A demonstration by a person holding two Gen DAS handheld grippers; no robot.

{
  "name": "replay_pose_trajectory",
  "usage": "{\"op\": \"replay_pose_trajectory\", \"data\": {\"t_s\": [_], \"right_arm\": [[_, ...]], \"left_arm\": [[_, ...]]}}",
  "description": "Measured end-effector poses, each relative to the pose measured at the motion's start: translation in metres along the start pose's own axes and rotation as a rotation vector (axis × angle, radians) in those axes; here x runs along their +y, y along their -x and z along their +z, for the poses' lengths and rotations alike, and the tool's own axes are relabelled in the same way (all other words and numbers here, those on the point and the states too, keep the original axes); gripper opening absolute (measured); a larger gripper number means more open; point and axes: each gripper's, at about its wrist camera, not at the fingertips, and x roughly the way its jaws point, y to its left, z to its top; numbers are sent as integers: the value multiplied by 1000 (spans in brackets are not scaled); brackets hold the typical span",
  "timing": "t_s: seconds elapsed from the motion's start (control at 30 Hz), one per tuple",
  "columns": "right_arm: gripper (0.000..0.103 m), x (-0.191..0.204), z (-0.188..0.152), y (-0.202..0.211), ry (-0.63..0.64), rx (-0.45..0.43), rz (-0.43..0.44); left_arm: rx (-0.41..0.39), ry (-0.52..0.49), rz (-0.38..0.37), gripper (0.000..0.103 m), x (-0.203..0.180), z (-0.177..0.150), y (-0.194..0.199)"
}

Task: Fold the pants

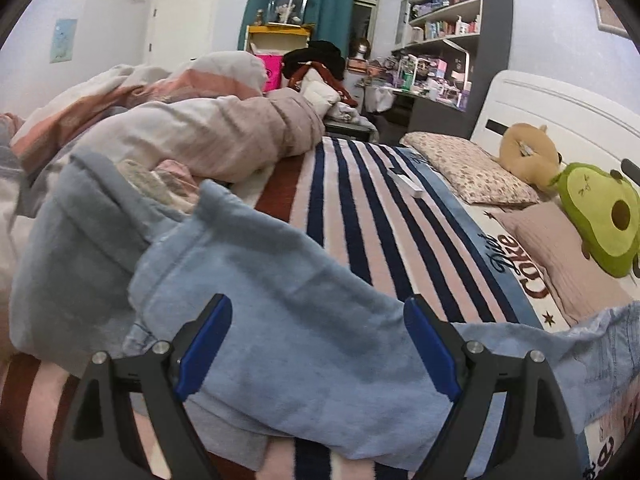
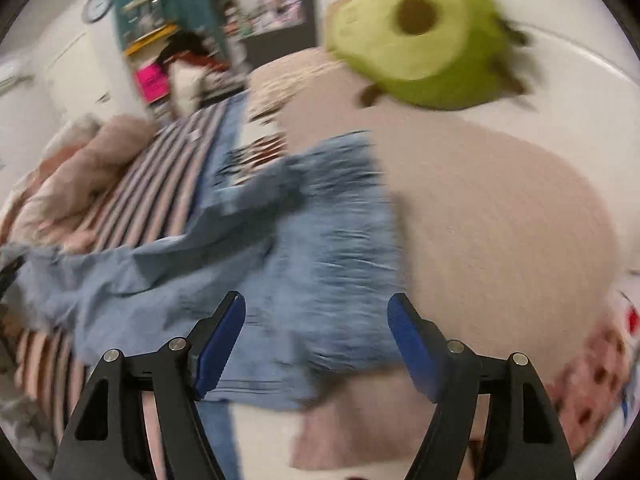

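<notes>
1. At the far left, a heaped duvet [image 1: 192, 128] is bunched up, which leaves the striped blanket [image 1: 360, 216] as the flat working surface in the middle of the bed.
2. The pants [image 1: 256, 280], pale blue and soft, lie across that blanket. One end bunches up at the left near the duvet, and the rest runs right toward the pillows. They look only partly straightened, so I judge the folding is at an early stage.
3. The left gripper [image 1: 318, 344] hovers low over the near part of the pants, its jaws spread wide with cloth showing between them. It grasps nothing, and seems lined up to take hold of the fabric.
4. The right gripper [image 2: 316, 340] is also released, jaws apart, above the right end of the pants [image 2: 312, 248]. This view is smeared by motion, so whether it touches the cloth cannot be told.
5. At the far right, an avocado plush [image 2: 420, 32] sits on a beige pillow [image 2: 500, 220] just beyond the pants' end.
</notes>
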Motion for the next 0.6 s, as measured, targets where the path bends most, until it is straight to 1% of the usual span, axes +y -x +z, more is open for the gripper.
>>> {"op": "replay_pose_trajectory", "data": {"t_s": [0.03, 0.07, 0.1, 0.17, 0.2, 0.23, 0.27, 0.3, 0.37, 0.4, 0.43, 0.5, 0.6], "right_arm": [[70, 0, -2, -1, 18, -16, -47], [70, -1, -3, -4, 20, -8, -47], [71, -3, -4, -9, 10, 13, -12], [70, -7, -5, -26, -41, 58, 112], [70, -6, -5, -33, -48, 59, 135], [69, -2, -3, -38, -33, 43, 126], [60, 4, 0, -41, -1, 15, 94], [43, 9, 5, -45, 17, -1, 73], [30, 15, 11, -54, 20, -1, 83], [26, 20, 14, -56, 30, -8, 79], [24, 24, 16, -57, 48, -23, 63], [19, 25, 20, -50, 71, -74, 30], [17, 9, 27, -34, 18, -110, 11]], "left_arm": [[6, 0, -9, 85, -2, 0, -2], [8, -1, -10, 85, -2, 0, -2], [10, -3, -9, 85, -3, 1, -4], [9, -8, -3, 85, -4, 0, -4], [7, -7, -3, 85, -4, 0, -3], [5, -3, -5, 85, -3, 0, -3], [4, 0, -5, 85, -2, 0, -3], [2, 5, -4, 85, -1, 1, -3], [4, 8, -1, 85, 0, 1, -4], [5, 8, 2, 85, 0, 0, -5], [5, 7, 4, 85, 1, 0, -5], [6, 8, 4, 85, 1, 0, -5], [5, 0, 6, 85, 1, 1, -5]]}}
